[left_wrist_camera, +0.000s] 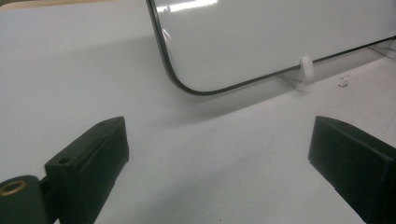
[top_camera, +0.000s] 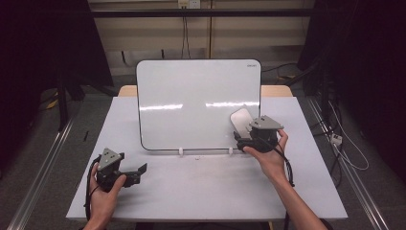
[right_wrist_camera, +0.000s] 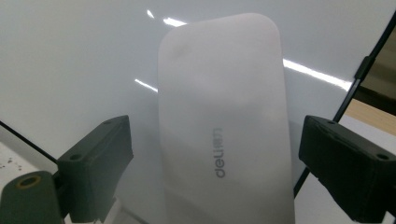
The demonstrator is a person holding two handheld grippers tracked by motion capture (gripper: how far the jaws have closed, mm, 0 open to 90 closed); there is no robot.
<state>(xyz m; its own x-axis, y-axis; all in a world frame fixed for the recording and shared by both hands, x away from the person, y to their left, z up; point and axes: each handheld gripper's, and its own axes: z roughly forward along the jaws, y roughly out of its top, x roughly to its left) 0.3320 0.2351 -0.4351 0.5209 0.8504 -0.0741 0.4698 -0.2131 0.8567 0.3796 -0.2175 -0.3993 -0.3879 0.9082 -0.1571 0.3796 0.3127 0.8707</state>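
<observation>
right gripper [top_camera: 243, 130]: jaws apart, one on each side of the eraser, with a gap to it on both sides in the right gripper view; neither pad presses on it.
eraser [right_wrist_camera: 224, 126]: white, rounded, oblong, printed "deli"; flat against the whiteboard face near its lower right corner.
right hand [top_camera: 268, 152]: holds the gripper from below, at the whiteboard's lower right.
left gripper [top_camera: 138, 171]: jaws wide apart with nothing between them; bare table under them in the left gripper view.
left hand [top_camera: 106, 189]: near the front left of the table, well apart from the whiteboard.
whiteboard [top_camera: 191, 96]: stands upright, leaning slightly back, on two small white feet [left_wrist_camera: 304, 70]; dark rim, rounded corners, face blank but for light streaks.
table [top_camera: 201, 187]: pale grey; a few dark specks just in front of the whiteboard's lower edge.
</observation>
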